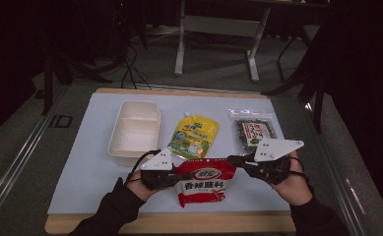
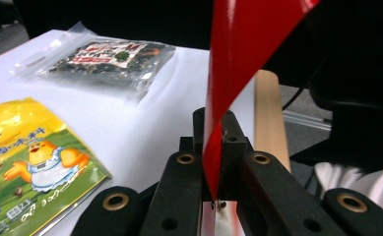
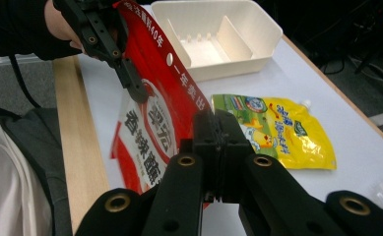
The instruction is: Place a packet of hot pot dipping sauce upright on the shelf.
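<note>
1. At the far left of the white mat point(image 1: 85, 162) stands a cream two-compartment tray point(image 1: 135, 132), empty, well apart from either gripper.
2. The left gripper point(image 1: 175, 178) is clenched on the left top corner of the red sauce packet point(image 1: 202, 186); in the left gripper view its jaws pinch the red film point(image 2: 228, 73) edge-on between them.
3. The red sauce packet is held up between the two grippers near the front edge of the table point(image 1: 179, 222), its printed face turned up toward the high camera and its lower end hanging toward the person.
4. Just behind it lies a yellow spouted pouch point(image 1: 194, 135), flat on the mat and untouched.
5. The right gripper point(image 1: 234, 161) is clenched on the packet's right top corner; in the right gripper view its jaws are closed on the red edge point(image 3: 179, 103), with the left gripper point(image 3: 137, 93) farther along the same edge.
6. At the far right lies a clear bag of dark dried bits point(image 1: 254, 132), also untouched.
7. As I judge it, both corners are now gripped and the step in hand is opening the packet. The next move calls for pulling the two corners apart or against each other to tear the top seal, keeping the packet level enough not to spill, likely before emptying it into the tray.
</note>
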`<state>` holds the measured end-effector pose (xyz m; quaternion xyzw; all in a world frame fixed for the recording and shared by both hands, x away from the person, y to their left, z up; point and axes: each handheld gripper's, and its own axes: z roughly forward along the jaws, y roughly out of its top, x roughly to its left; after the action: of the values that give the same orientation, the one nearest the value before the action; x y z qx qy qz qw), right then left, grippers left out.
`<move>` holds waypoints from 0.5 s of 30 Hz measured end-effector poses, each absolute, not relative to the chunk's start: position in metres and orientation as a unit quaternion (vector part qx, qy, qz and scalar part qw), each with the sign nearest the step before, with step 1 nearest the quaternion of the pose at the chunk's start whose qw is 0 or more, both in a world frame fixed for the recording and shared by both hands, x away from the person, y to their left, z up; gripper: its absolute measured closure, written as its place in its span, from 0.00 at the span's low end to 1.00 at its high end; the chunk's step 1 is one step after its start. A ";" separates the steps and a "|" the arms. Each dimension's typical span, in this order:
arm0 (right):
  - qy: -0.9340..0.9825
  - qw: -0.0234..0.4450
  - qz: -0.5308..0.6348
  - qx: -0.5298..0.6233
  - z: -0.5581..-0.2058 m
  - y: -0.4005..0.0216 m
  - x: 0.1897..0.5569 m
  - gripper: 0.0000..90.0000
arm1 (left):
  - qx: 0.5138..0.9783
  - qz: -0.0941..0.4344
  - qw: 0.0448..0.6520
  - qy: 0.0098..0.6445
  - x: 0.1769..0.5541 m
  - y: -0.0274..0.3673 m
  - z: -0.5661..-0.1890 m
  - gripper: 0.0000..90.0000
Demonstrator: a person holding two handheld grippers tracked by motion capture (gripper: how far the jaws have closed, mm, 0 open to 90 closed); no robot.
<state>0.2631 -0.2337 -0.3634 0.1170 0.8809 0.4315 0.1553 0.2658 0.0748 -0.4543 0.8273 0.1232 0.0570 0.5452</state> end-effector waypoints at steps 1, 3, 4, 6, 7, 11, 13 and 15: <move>0.880 0.157 0.434 0.113 -0.361 -0.235 0.261 0.97 | 0.828 0.061 0.545 0.122 0.265 0.075 -0.453 1.00; 0.878 0.153 0.438 0.115 -0.361 -0.236 0.262 0.91 | 0.828 0.062 0.544 0.121 0.265 0.074 -0.451 1.00; 0.876 0.151 0.443 0.115 -0.362 -0.236 0.263 0.84 | 0.828 0.064 0.544 0.120 0.264 0.074 -0.450 1.00; 0.876 0.157 0.439 0.123 -0.365 -0.235 0.264 0.73 | 0.827 0.065 0.546 0.117 0.263 0.074 -0.448 1.00; 0.876 0.155 0.439 0.124 -0.368 -0.235 0.266 0.70 | 0.826 0.064 0.548 0.117 0.263 0.074 -0.447 1.00; 0.876 0.128 0.445 0.139 -0.379 -0.236 0.277 0.61 | 0.819 0.070 0.558 0.114 0.262 0.075 -0.441 1.00; 0.876 0.111 0.448 0.141 -0.386 -0.236 0.281 0.61 | 0.813 0.069 0.566 0.116 0.262 0.076 -0.438 1.00; 0.877 0.099 0.450 0.139 -0.392 -0.234 0.282 0.63 | 0.808 0.070 0.573 0.117 0.262 0.077 -0.435 1.00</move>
<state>0.2822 -0.2343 -0.3918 0.1387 0.8768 0.4496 0.0992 0.2621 0.0770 -0.4347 0.8081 0.1171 0.0703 0.5730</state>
